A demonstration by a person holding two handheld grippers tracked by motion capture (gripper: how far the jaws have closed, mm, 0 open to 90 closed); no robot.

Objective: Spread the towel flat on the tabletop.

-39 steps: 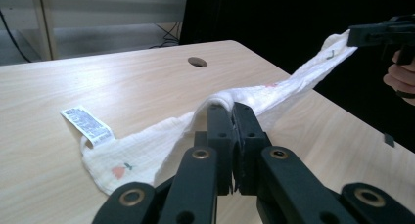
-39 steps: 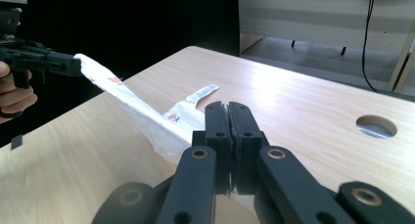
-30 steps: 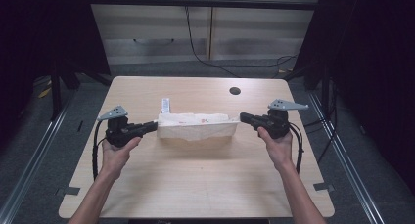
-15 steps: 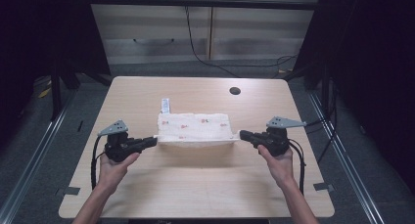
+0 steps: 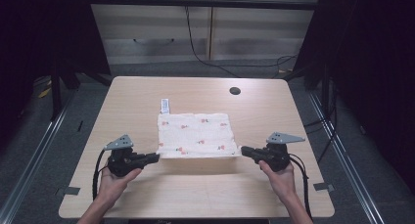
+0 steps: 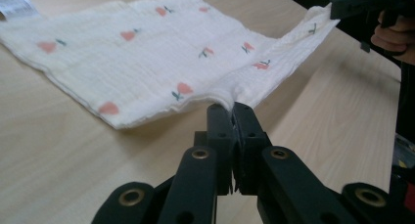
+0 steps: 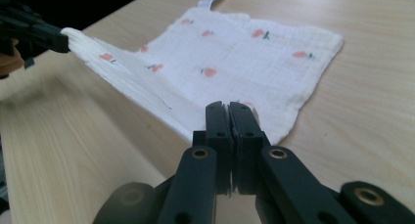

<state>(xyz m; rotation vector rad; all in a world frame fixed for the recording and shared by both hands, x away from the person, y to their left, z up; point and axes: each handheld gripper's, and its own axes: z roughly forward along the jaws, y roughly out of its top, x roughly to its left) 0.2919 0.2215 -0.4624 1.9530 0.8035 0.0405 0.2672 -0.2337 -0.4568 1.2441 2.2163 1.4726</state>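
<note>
- Item under work: a white muslin cloth (image 5: 195,134) printed with small red fruit motifs, lying on the wooden table (image 5: 205,194) at mid-width, its near edge lifted off the surface.
- Left gripper (image 5: 155,157): jaws clenched on the cloth's near-left corner; the left gripper view shows fabric bunched between the closed jaws.
- Right gripper (image 5: 243,151): jaws clenched on the near-right corner; in the right gripper view the cloth runs straight into the closed jaws.
- Handling, as judged: light, thin and fully limp; it appears doubled into layers. The edge between the grippers hangs taut, while the far part rests flat on the table. Not fragile, but the weave crumples and could slip from a shallow pinch.
- Hold points, as judged: corners are the correct places; a grip at mid-edge would let the ends droop.
- Orientation: long axis runs left to right across the table, parallel to the person's edge. A care label (image 5: 165,105) projects from the far-left corner, pointing away from the person.
- Other: a dark round grommet hole (image 5: 235,91) lies well beyond the cloth, apart from it.
</note>
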